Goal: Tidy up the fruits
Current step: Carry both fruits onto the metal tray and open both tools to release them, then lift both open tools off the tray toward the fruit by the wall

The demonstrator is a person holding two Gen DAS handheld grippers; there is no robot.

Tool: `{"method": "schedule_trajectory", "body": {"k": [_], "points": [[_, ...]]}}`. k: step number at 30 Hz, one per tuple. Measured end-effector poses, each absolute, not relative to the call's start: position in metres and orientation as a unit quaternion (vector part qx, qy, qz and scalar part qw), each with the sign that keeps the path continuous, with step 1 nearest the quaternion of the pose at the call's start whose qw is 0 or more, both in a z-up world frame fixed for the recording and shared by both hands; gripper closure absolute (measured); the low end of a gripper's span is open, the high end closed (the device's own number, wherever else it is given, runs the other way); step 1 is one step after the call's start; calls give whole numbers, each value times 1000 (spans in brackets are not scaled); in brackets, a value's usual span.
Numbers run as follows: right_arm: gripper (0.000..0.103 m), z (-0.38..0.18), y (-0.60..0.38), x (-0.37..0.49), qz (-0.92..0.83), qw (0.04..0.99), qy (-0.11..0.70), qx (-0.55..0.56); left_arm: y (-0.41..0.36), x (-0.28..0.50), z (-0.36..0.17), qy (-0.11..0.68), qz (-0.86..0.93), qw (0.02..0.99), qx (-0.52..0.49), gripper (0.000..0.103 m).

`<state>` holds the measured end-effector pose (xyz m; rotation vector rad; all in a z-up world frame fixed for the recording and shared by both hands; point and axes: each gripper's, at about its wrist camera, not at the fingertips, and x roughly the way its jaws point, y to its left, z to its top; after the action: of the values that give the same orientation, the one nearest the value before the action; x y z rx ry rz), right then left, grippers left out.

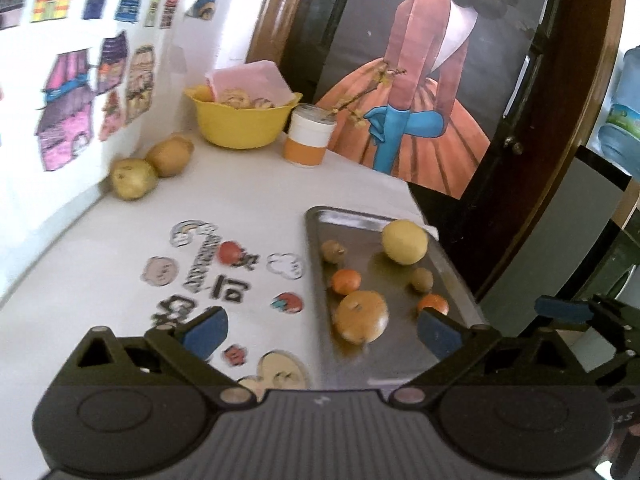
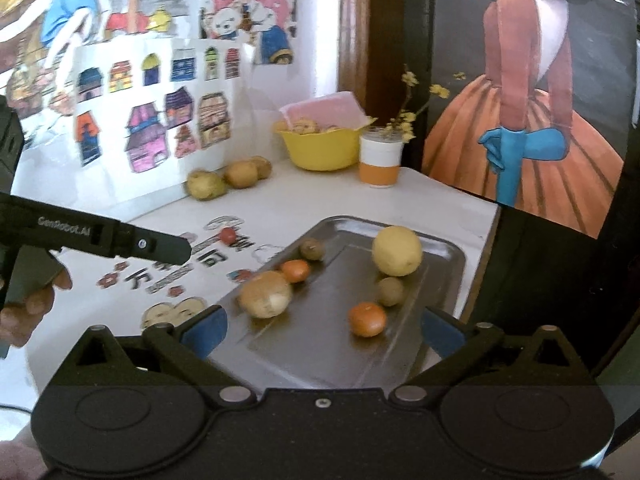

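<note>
A metal tray (image 1: 452, 276) (image 2: 440, 258) lies on the white table and holds a yellow lemon (image 1: 404, 242) (image 2: 397, 251), a large orange (image 1: 361, 316) (image 2: 266, 294), two small tangerines (image 1: 346, 281) (image 2: 368, 319), and two brown kiwis (image 1: 422, 279) (image 2: 391, 291). A small red fruit (image 1: 229, 251) (image 2: 228, 235) rests on the table left of the tray. My left gripper (image 1: 322, 330) is open, hovering before the tray's near end. My right gripper (image 2: 324, 326) is open over the tray's near edge, empty.
Pale pears (image 1: 134, 178) (image 2: 206, 185) lie against the wall. A yellow bowl (image 1: 244, 120) (image 2: 324, 148) and an orange-and-white cup (image 1: 308, 136) (image 2: 379, 158) stand at the back. The table edge (image 2: 486, 240) drops off right of the tray. A hand (image 2: 30, 300) holds the other gripper.
</note>
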<state>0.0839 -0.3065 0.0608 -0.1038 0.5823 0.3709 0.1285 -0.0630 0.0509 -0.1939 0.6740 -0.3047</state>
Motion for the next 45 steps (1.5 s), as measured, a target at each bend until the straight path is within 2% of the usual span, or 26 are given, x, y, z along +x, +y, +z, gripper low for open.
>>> {"method": "schedule_trajectory", "body": {"k": [13,19,28,36,45], "points": [[1,50,-219,37,300,889,330,-101,12,98,33,383,-88,916,-83,0],[1,53,-178,42,332,876,330,-112,37,98,38,383,-47,921,-56,0],[1,68,-159,101,286,906,306,-67,57,136,63,355,-19,933,-57,0],[1,55,-158,168,304,905,288,-65,44,192,65,302,3,952,-54,0],[15,33,-153,228,315,897,304,-61,26,251,44,285,7,958,-16,1]]}}
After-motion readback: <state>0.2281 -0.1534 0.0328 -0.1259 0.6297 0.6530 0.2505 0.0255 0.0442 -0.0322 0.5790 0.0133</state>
